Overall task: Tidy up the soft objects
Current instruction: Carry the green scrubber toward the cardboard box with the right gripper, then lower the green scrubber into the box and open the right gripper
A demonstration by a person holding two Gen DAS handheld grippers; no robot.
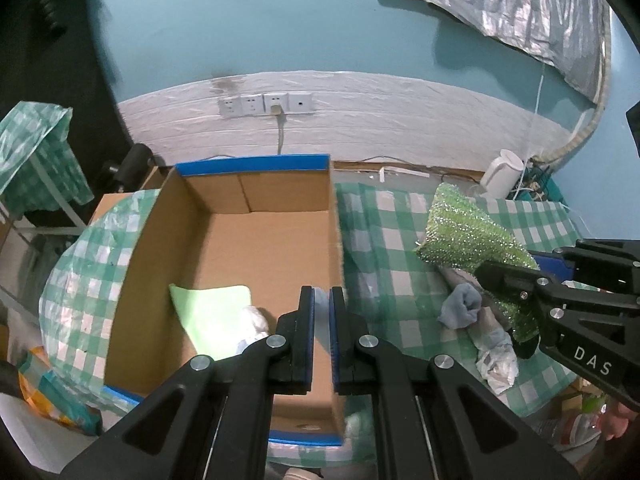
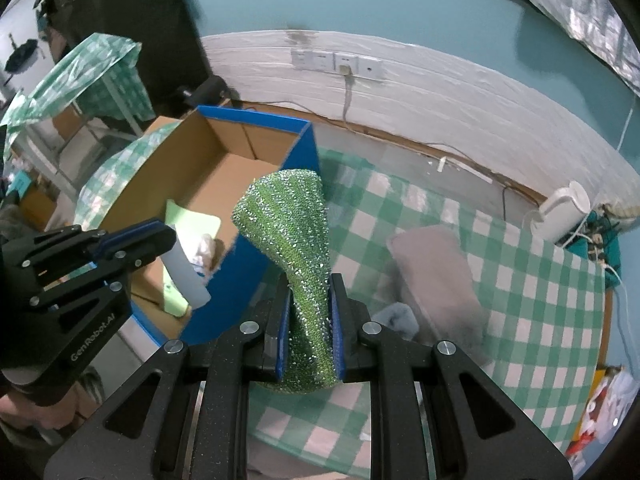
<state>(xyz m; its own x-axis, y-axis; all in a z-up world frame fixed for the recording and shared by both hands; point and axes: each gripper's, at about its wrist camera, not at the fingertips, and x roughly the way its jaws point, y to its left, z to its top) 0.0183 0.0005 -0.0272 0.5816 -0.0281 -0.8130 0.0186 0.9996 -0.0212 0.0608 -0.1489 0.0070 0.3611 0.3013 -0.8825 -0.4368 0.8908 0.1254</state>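
My right gripper (image 2: 310,286) is shut on a green glittery scouring cloth (image 2: 288,224), which stands up from the jaws above the table. The left wrist view shows that cloth (image 1: 460,232) to the right of the box, in the right gripper (image 1: 510,278). My left gripper (image 1: 322,294) is shut on a pale white strip (image 1: 321,300) over the box's right wall. From the right wrist view, the strip (image 2: 184,270) hangs down from the left gripper (image 2: 166,238). The open cardboard box (image 1: 256,240) with blue edges holds a light green cloth (image 1: 212,312) and a white crumpled piece (image 1: 254,320).
On the green checked tablecloth (image 2: 520,280) lie a grey cloth (image 2: 432,268), a blue-grey bundle (image 1: 460,310) and a crumpled white piece (image 1: 498,366). A white kettle (image 1: 502,178) stands at the back right by cables. The wall with sockets (image 1: 264,104) is behind the box.
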